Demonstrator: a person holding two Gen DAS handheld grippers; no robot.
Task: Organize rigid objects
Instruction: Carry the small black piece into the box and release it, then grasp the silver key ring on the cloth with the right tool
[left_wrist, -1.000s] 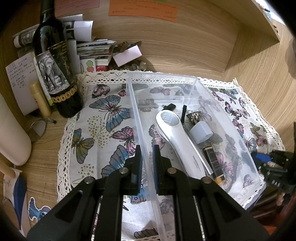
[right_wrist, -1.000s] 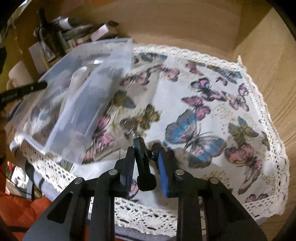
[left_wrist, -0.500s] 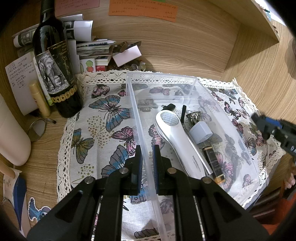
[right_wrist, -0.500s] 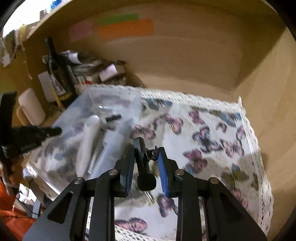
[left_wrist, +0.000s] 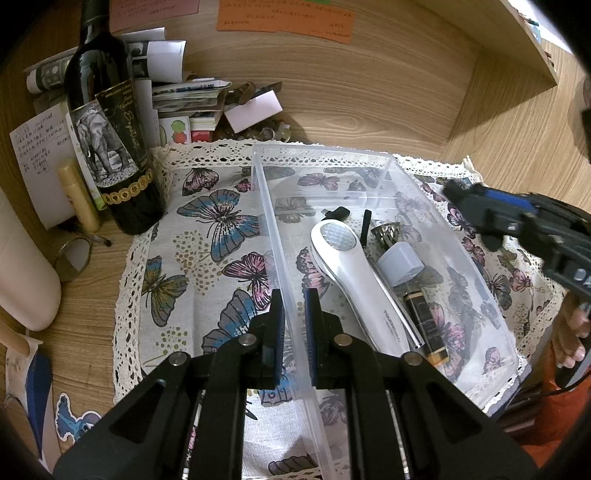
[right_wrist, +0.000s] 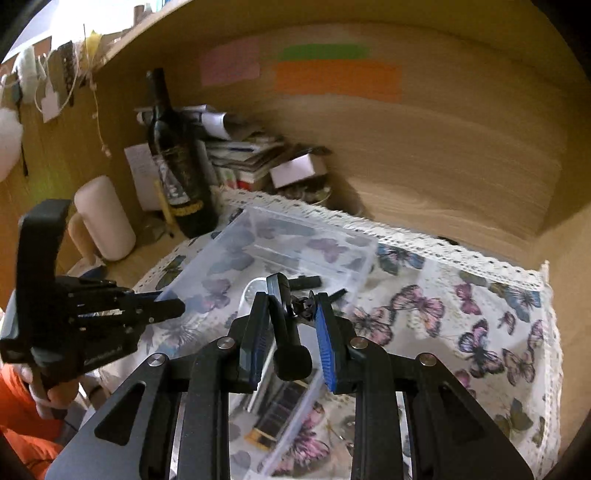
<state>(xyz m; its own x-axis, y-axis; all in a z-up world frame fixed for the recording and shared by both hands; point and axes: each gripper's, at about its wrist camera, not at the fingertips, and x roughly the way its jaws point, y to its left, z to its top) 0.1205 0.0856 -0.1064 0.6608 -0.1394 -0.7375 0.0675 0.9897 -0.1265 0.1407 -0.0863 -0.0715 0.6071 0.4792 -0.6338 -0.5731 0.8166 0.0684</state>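
A clear plastic bin (left_wrist: 321, 149) stands on the butterfly cloth (left_wrist: 207, 229). My left gripper (left_wrist: 293, 295) is shut on the bin's left wall near its front. Inside lie a white handheld device (left_wrist: 354, 273), a grey cap (left_wrist: 399, 260), a dark tube with gold bands (left_wrist: 424, 325) and small black parts (left_wrist: 365, 225). My right gripper (right_wrist: 291, 299) is shut on a small black jointed piece with a knob (right_wrist: 290, 343). It hangs above the bin (right_wrist: 295, 236). In the left wrist view that gripper (left_wrist: 465, 199) is over the bin's right rim.
A dark wine bottle (left_wrist: 107, 136) stands at the cloth's back left, with a gold tube (left_wrist: 77, 195), a cream cylinder (left_wrist: 26, 280) and a heap of papers (left_wrist: 192, 99) around it. Wooden walls close the back and right. A hand (left_wrist: 570, 339) shows at right.
My right gripper rose and swung from the cloth's front right edge to above the bin, still holding the black piece. The left gripper and bin stayed put.
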